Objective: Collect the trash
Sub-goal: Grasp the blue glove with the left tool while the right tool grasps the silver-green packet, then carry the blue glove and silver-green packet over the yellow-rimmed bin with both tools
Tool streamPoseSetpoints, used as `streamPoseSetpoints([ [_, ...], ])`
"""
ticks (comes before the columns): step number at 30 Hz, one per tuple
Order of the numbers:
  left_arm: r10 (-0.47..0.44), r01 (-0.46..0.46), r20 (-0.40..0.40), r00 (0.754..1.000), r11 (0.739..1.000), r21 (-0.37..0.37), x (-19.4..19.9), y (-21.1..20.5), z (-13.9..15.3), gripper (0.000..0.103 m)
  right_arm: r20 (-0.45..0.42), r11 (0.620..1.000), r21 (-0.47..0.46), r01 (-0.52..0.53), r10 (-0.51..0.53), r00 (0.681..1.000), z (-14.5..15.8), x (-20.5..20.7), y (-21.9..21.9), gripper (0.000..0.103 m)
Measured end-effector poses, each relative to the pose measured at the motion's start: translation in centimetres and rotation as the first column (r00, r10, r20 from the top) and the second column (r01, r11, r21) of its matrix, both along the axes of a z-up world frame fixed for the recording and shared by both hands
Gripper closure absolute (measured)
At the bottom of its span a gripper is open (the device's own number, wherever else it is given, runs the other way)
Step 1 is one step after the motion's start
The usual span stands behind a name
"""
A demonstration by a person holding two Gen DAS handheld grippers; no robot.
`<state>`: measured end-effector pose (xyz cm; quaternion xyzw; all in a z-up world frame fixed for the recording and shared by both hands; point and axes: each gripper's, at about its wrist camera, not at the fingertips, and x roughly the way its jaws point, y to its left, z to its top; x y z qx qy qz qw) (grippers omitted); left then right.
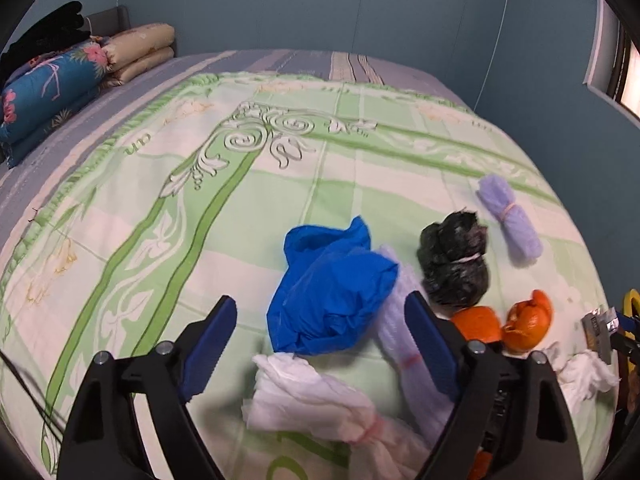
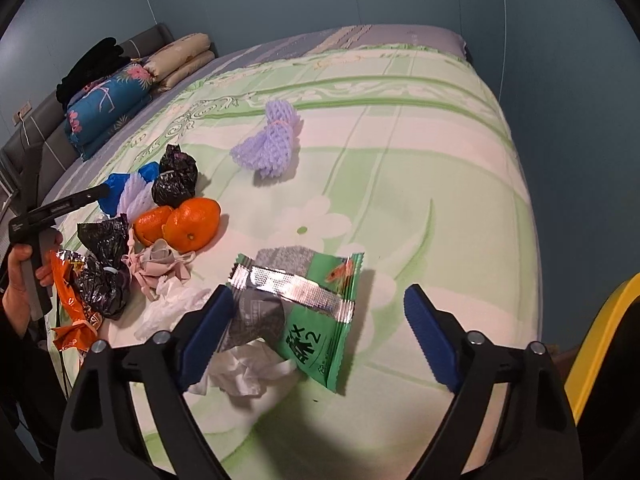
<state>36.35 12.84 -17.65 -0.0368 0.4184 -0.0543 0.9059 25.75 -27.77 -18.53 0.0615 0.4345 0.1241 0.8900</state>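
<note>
Crinkled glossy blue plastic bag (image 1: 332,288), foil-edged green wrapper (image 2: 320,316)

The walls (image 1: 360,12) are painted blue-grey. A bed with a green and cream cover (image 2: 420,128) fills the room; folded blankets (image 1: 136,52) lie near the grey headboard (image 2: 48,120). A window (image 1: 628,80) is bright.

a torn-open green snack wrapper (image 2: 320,312) lies flat over crumpled white tissue (image 2: 240,372). nearby sit two orange peels (image 2: 192,224), knotted black bags (image 2: 176,180), a crumpled blue plastic bag (image 1: 328,292) and a tied lavender foam net (image 2: 272,144).
</note>
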Motion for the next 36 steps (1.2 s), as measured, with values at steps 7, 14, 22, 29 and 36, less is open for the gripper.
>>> streamPoseSetpoints([
  [7,-0.001,-0.002,-0.054,0.999,0.998,-0.059,1.6,0.8,-2.1,0.062,-0.005,0.999,0.044,-0.021,0.022,1.000,-0.5,0.7,0.4,0.040],
  [14,0.017,-0.024,-0.065,0.998,0.994,-0.107,1.7,1.9,-2.5,0.086,0.012,0.996,0.070,-0.054,0.054,0.998,-0.6,0.1,0.9,0.058],
  [22,0.056,-0.059,-0.019,0.998,0.982,-0.177,0.7,3.5,-1.0,0.088,0.059,0.995,0.094,-0.034,0.028,0.998,0.8,-0.9,-0.4,0.075],
  [29,0.068,-0.059,0.036,0.997,0.977,-0.204,-0.6,3.8,0.7,0.088,0.114,0.994,0.105,-0.027,0.015,0.993,2.4,-2.1,-1.6,0.076],
  [36,0.079,-0.045,0.165,0.983,0.979,-0.196,-4.1,2.9,4.7,0.088,0.181,0.991,0.133,-0.034,0.009,0.983,4.9,-3.9,-2.3,0.076],
])
